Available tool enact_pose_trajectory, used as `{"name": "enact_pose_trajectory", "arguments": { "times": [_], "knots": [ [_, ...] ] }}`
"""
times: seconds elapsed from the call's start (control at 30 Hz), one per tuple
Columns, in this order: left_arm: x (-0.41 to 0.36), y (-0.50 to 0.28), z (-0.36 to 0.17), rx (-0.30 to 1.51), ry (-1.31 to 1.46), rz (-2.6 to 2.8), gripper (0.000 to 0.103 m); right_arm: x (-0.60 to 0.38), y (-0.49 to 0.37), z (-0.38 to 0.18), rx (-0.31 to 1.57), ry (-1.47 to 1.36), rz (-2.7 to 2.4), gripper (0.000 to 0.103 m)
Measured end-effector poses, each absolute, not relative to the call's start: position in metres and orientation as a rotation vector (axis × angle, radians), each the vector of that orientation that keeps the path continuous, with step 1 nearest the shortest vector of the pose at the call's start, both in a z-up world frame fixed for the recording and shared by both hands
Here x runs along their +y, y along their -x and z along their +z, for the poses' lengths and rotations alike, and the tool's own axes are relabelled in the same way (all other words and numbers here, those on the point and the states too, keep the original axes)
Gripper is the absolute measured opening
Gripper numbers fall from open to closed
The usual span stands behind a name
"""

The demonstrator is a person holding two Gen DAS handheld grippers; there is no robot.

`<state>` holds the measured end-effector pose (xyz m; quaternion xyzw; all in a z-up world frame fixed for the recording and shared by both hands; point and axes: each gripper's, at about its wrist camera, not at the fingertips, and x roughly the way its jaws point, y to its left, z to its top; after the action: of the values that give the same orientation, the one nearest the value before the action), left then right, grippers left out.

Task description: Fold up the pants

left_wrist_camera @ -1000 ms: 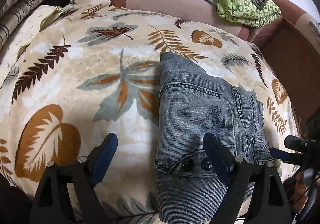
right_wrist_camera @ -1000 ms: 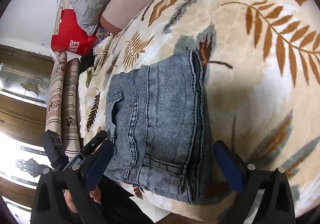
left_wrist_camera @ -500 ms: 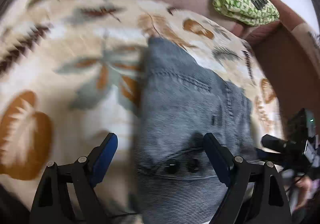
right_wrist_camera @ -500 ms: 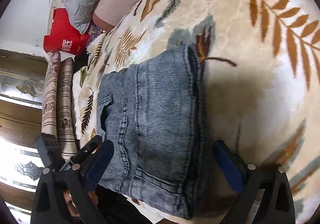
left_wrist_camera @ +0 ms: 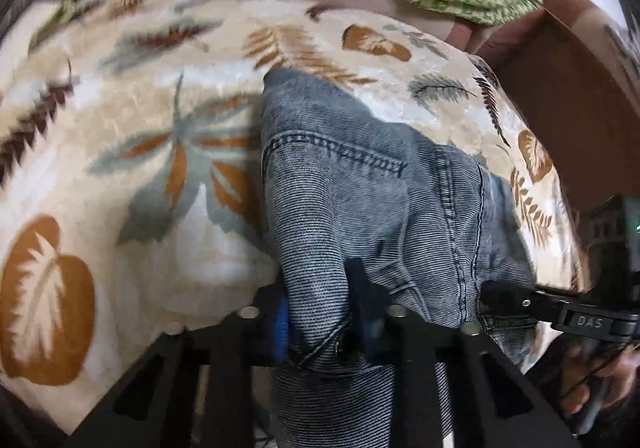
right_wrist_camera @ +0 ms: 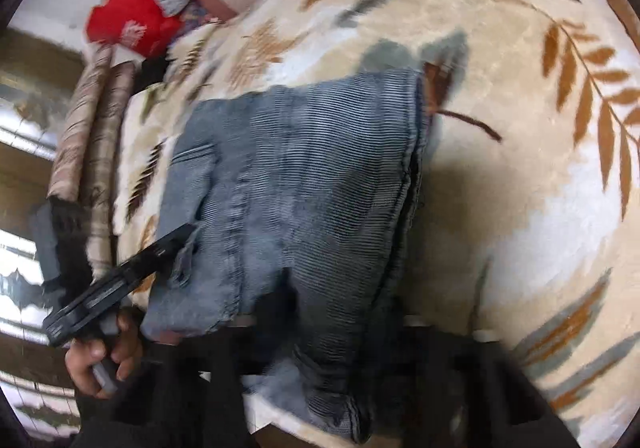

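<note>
Pants: grey-blue denim, already doubled into a thick pad, lying on the leaf-print blanket of a bed, directly ahead of and under both tongs.

Left tongs: jaws have just been closing; now clamped on a bunched ridge of denim at the near edge, beside the two dark rivets. Blue pad presses the fabric on one side.

Right tongs: jaws likewise just closing; in the right wrist view they look pinched on the near hem, at the corner toward the thick folded side. Blurred, so grip depth unclear.

Handling, judged: denim is soft but heavy for cloth, with several layers and stiff seams. It should not slip readily; it will sag between the two grips. Best hold is on seamed edges or corners, all layers taken together, or the under layers drop away when lifted.

Plush blanket beneath may drag on the cloth.
</note>
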<state>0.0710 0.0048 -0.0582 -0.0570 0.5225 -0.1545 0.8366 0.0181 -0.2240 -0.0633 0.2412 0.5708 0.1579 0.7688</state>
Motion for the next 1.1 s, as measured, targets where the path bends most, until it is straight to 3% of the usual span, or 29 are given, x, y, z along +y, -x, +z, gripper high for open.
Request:
{"name": "enact_pose_trajectory", "arguments": {
  "times": [0.37, 0.53, 0.57, 0.6, 0.67, 0.73, 1.0, 1.1],
  "knots": [
    [0.018, -0.068, 0.041, 0.736, -0.007, -0.305, 0.022, -0.195, -0.027, 0.035, 1.003, -0.339, 0.388, 0.023],
    [0.037, -0.112, 0.026, 0.766, 0.051, -0.250, 0.025, -0.179, -0.072, 0.050, 0.933, -0.264, 0.395, 0.024],
    [0.039, -0.123, 0.010, 0.795, 0.057, -0.241, 0.035, -0.177, -0.081, 0.042, 0.934, -0.259, 0.391, 0.025],
    [0.040, -0.136, -0.012, 0.857, 0.043, -0.232, 0.058, -0.176, -0.090, 0.032, 0.938, -0.246, 0.373, 0.026],
    [0.040, -0.151, -0.063, 1.010, -0.026, -0.165, 0.074, -0.170, -0.114, -0.007, 1.030, -0.240, 0.345, 0.033],
    [0.050, -0.146, -0.076, 1.010, 0.053, -0.191, 0.077, -0.169, -0.125, -0.056, 1.185, -0.194, 0.248, 0.057],
    [0.057, -0.088, -0.028, 0.810, 0.058, -0.108, 0.092, -0.181, -0.074, 0.001, 0.957, -0.274, 0.201, 0.066],
    [0.038, -0.101, -0.073, 0.969, -0.072, -0.085, 0.095, -0.157, -0.071, -0.016, 0.993, -0.171, 0.194, 0.074]
  ]
}}
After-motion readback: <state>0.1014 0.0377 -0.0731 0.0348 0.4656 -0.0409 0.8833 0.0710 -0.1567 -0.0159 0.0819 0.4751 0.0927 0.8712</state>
